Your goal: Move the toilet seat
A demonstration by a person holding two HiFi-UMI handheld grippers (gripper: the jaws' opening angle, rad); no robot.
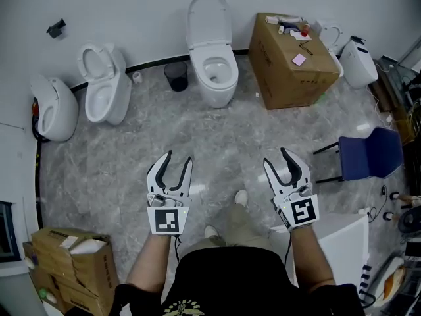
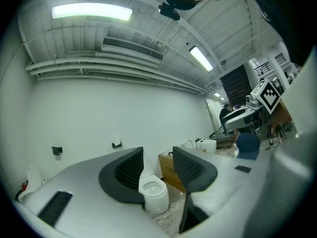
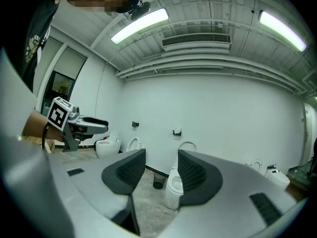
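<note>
A white toilet (image 1: 214, 71) stands against the far wall with its lid (image 1: 208, 17) raised upright over the open bowl. Both my grippers are held over the marble floor, well short of it. My left gripper (image 1: 179, 158) is open with nothing between its jaws, and so is my right gripper (image 1: 276, 157). In the left gripper view the toilet (image 2: 153, 192) shows far off between the open jaws of the left gripper (image 2: 157, 157). In the right gripper view the toilet (image 3: 173, 187) sits behind the gap of the right gripper (image 3: 162, 160).
A black bin (image 1: 176, 76) stands left of the toilet and a large cardboard box (image 1: 293, 61) right of it. Two more toilets (image 1: 105, 84) (image 1: 52, 107) line the left wall. A blue chair (image 1: 371, 153) stands at right, cardboard boxes (image 1: 72, 262) at bottom left.
</note>
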